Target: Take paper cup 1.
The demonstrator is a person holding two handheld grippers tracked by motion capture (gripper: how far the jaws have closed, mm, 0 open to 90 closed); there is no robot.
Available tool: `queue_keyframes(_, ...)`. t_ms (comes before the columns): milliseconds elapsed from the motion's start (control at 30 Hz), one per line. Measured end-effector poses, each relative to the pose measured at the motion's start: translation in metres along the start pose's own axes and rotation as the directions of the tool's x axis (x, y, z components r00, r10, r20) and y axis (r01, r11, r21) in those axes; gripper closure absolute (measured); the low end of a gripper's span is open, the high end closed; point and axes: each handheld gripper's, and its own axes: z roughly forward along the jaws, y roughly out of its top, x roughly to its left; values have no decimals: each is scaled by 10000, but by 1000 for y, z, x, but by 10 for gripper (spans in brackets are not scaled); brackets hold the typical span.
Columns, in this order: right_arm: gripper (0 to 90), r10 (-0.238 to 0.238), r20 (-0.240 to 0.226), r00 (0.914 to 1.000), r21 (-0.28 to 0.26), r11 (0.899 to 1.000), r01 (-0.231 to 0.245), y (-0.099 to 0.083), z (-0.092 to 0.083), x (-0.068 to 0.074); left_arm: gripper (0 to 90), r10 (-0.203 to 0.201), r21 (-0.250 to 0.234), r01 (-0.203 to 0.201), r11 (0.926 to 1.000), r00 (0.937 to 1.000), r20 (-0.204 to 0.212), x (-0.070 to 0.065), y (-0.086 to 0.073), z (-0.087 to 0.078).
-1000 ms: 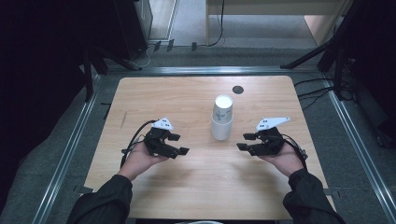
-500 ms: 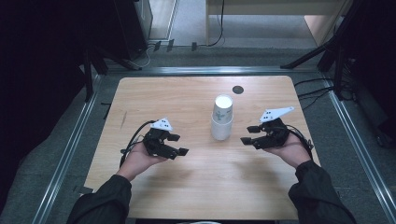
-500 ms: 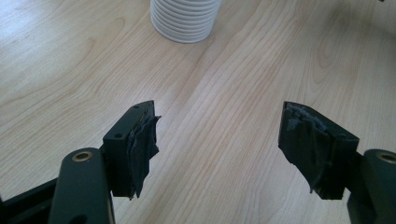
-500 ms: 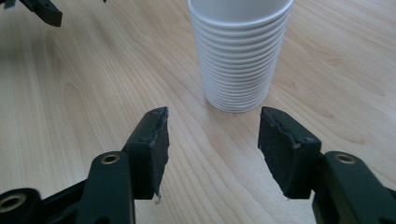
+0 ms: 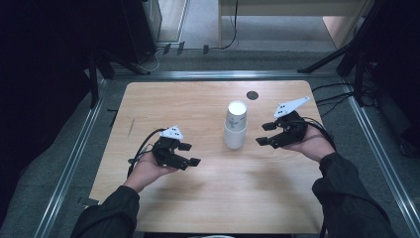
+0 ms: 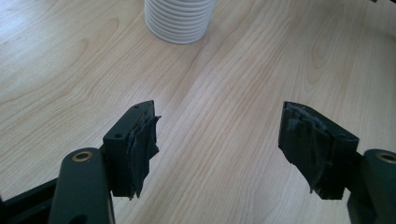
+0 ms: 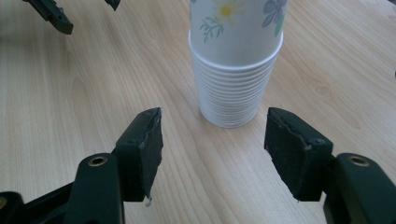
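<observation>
Nearest to the camera, the person's dark sleeves come in over the front edge of the tabletop (image 5: 208,198), one on each side. The left hand-held gripper (image 5: 190,153) lies cradled in an upturned palm close to the wood. Its jaws stand apart with only bare wood grain between the torn grey pads (image 6: 144,140), so it holds nothing. A little farther in, on the other side, the right hand-held gripper (image 5: 262,134) is carried higher and aimed inward. Its jaws have just been opening and now stand moderately wide, also empty.

Between the two, and just beyond both, stands the stack of paper cups (image 5: 235,126). It is upright near the middle of the tabletop, white rims packed low and the flower-printed top cup standing proud. The right gripper view looks straight at it, with the stack centred in the gap between the jaws but well short of the pads. Behind the stack a small dark disc (image 5: 252,95) sits in the wood near the far edge.

The step in hand looks like the approach to the cups, led by the right hand. The next move likely calls for wider jaws on that side, since the gap seems barely as broad as the stack. Then comes a level advance to bracket the top cup, while the left gripper comes in to steady the lower cups.
</observation>
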Motion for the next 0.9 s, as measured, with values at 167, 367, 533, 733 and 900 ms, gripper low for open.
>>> queue_keyframes(167, 370, 49, -205, 9998, 380, 9993, -41, 15, -4, -9, 281, 29, -63, -28, 10000, 10000, 27, 0, 0, -1)
queue_keyframes(367, 355, -136, -365, 9992, 365, 9992, 150, 25, -5, -15, 294, 50, -236, -53, 9997, 9999, -155, 0, 0, -3)
queue_keyframes(533, 340, -287, -520, 9982, 671, 9972, 321, 34, -2, -21, 290, -20, -120, 21, 9999, 10000, 51, 0, 0, -3)
queue_keyframes(733, 309, -551, -505, 9972, 638, 9963, 583, 45, 1, -26, 287, 58, -151, -57, 9999, 9999, 95, -2, 0, -3)
queue_keyframes(900, 280, -835, -909, 9924, 777, 9928, 907, 58, 7, -28, 287, 58, -163, -57, 9998, 10000, 70, -2, 0, -3)
